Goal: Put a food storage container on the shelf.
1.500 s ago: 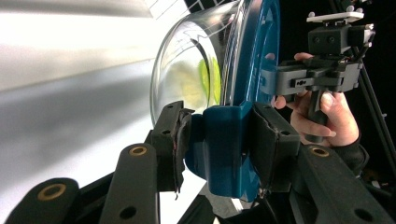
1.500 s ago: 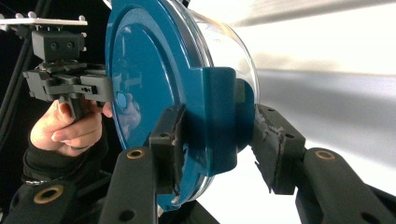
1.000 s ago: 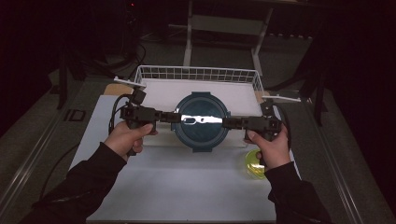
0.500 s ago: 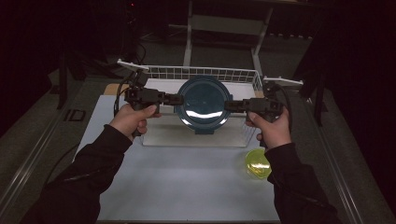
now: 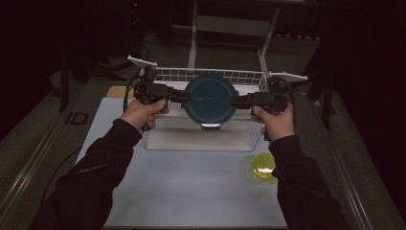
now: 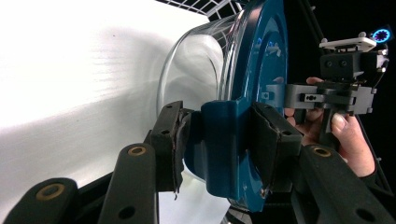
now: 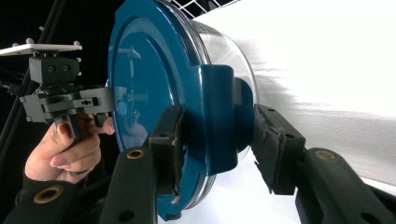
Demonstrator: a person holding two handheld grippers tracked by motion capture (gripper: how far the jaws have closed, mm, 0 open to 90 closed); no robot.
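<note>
Closed firmly, with the left tool (image 6: 219,144) pinching a blue latch tab (image 6: 227,158) between its two padded jaws, one pad on the lid side and one on the glass side. Same grip opposite with the right tool (image 7: 212,140), jaws drawn in on the matching tab, so that the round glass container (image 5: 209,98) hangs between the two by its ears alone. Tipped up on edge, blue lid (image 7: 140,84) facing back toward the person and clear bowl facing away, probably because gripping the two side tabs gives the only firm purchase on a smooth round body and lets both wrists roll it together. Held in the air, clear of the surface (image 5: 191,187), just above the near part of the white wire basket (image 5: 239,75), apparently for lowering inside or carrying across. Behind the tools, left hand (image 5: 141,112) and right hand (image 5: 274,120) level with each other, spreading the weight evenly. Farther out, a small yellow-green bowl (image 5: 263,167) beside the right sleeve, well apart from the lift and out of its way.
</note>
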